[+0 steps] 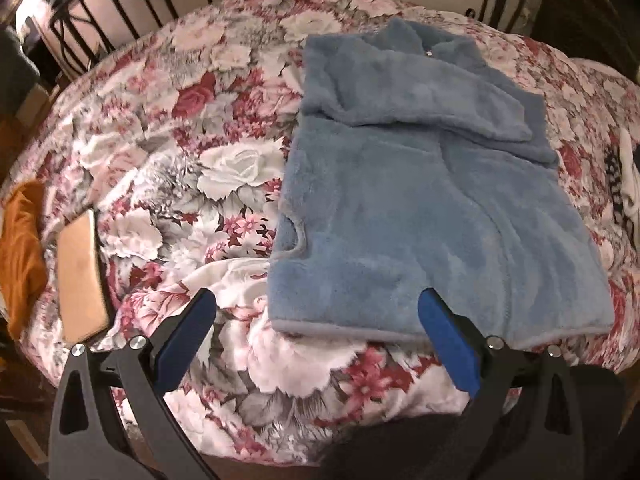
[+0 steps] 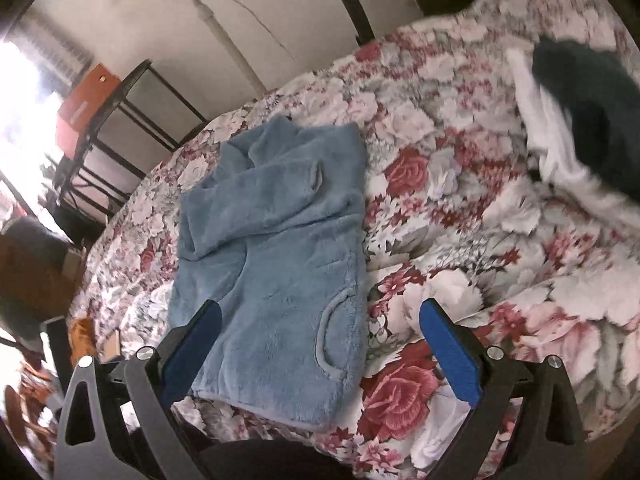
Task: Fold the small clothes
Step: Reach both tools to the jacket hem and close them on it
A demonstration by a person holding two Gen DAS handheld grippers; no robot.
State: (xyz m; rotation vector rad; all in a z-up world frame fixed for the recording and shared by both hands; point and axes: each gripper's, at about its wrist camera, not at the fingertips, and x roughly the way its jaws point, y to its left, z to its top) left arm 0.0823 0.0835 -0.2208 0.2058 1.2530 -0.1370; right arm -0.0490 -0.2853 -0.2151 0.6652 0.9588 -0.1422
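Both blue-padded grippers, left [image 1: 316, 312] and right [image 2: 320, 320], hang released over a fluffy blue fleece jacket [image 1: 420, 220], sleeves folded in; body fold remains

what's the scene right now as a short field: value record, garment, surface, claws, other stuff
garment: blue fleece jacket, lying flat, both sleeves folded across its chest
surface: floral pink and white bedspread
left claw: open, at the jacket's hem, holding nothing
right claw: open, above the jacket's lower edge, holding nothing
other: orange cloth and tan flat rectangular object on the left; dark and white clothes on the right
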